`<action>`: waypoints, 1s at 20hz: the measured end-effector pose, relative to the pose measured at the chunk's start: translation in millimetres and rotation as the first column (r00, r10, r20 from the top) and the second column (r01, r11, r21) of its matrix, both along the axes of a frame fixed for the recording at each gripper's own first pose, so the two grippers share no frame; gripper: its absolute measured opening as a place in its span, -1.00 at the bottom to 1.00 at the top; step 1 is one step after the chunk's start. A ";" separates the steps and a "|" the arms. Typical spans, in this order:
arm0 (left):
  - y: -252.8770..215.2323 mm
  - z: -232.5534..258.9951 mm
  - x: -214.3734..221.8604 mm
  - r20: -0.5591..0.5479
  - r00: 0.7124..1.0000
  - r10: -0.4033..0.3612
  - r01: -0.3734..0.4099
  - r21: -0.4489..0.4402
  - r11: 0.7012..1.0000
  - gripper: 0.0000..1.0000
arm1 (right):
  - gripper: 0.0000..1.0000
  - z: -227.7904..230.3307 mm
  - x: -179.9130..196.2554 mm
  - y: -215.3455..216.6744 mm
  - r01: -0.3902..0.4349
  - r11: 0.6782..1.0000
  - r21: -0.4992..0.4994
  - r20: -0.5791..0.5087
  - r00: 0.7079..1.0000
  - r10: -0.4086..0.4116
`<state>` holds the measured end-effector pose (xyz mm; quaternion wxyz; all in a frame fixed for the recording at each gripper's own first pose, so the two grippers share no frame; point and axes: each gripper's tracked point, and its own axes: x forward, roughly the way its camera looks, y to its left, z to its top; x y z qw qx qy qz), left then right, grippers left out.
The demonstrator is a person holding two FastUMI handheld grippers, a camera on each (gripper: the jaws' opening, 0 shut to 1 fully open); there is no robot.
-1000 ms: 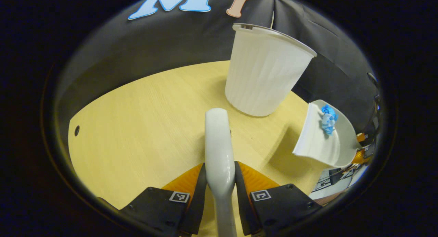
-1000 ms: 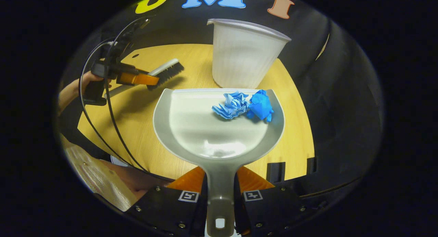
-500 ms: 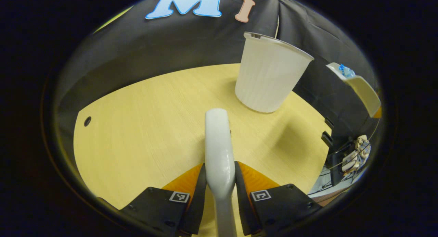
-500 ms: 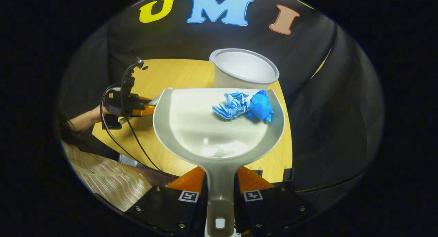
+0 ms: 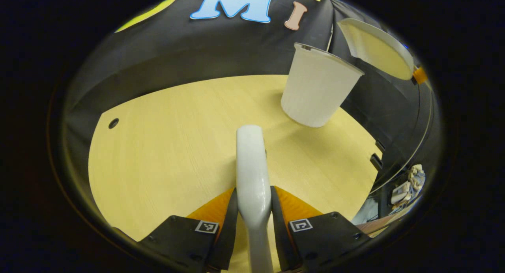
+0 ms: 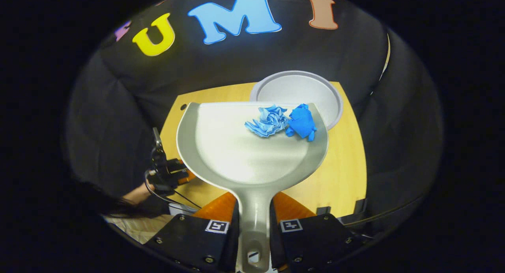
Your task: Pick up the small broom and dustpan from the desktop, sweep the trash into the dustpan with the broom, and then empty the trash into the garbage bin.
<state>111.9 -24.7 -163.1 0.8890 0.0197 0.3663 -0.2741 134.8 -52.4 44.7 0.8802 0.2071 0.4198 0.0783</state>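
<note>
My right gripper (image 6: 254, 210) is shut on the handle of the grey dustpan (image 6: 244, 154), held high and level. Two crumpled blue paper balls (image 6: 282, 121) rest near the pan's front lip, which overlaps the open mouth of the white garbage bin (image 6: 315, 95) seen from above. My left gripper (image 5: 254, 204) is shut on the pale broom handle (image 5: 250, 162) over the wooden desktop (image 5: 173, 139). In the left gripper view the bin (image 5: 317, 87) stands at the far right of the desk, and the dustpan's underside (image 5: 376, 48) hangs above it.
A round cable hole (image 5: 113, 123) sits at the desk's far left corner. Black cloth walls close the back and right. In the right gripper view a hand with the other gripper and its cables (image 6: 165, 174) is low on the left.
My right gripper lifted the dustpan well above the desk and brought its lip over the bin's mouth. The blue paper stayed in place. The broom stayed in the left gripper, which tilted a little.
</note>
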 end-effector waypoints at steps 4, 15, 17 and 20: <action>4.8 -2.6 -6.5 -0.020 0.999 0.032 -0.032 -0.010 0.999 -0.05 | -0.35 12.1 39.5 -7.4 0.040 0.983 0.177 -0.015 0.999 -0.038; 2.5 -3.0 -12.5 -0.044 0.996 0.076 -0.077 -0.017 0.997 -0.03 | -0.36 43.1 91.3 -34.9 0.183 0.575 0.798 -0.045 0.968 -0.246; 0.4 -1.7 -15.2 -0.042 0.996 0.077 -0.078 -0.014 0.997 -0.03 | -0.36 49.1 92.5 -39.5 0.190 0.489 0.852 -0.065 0.963 -0.262; -0.7 1.2 -19.3 -0.036 0.996 0.079 -0.080 -0.009 0.997 -0.03 | -0.36 47.3 96.6 -40.9 0.204 0.489 0.848 -0.078 0.961 -0.265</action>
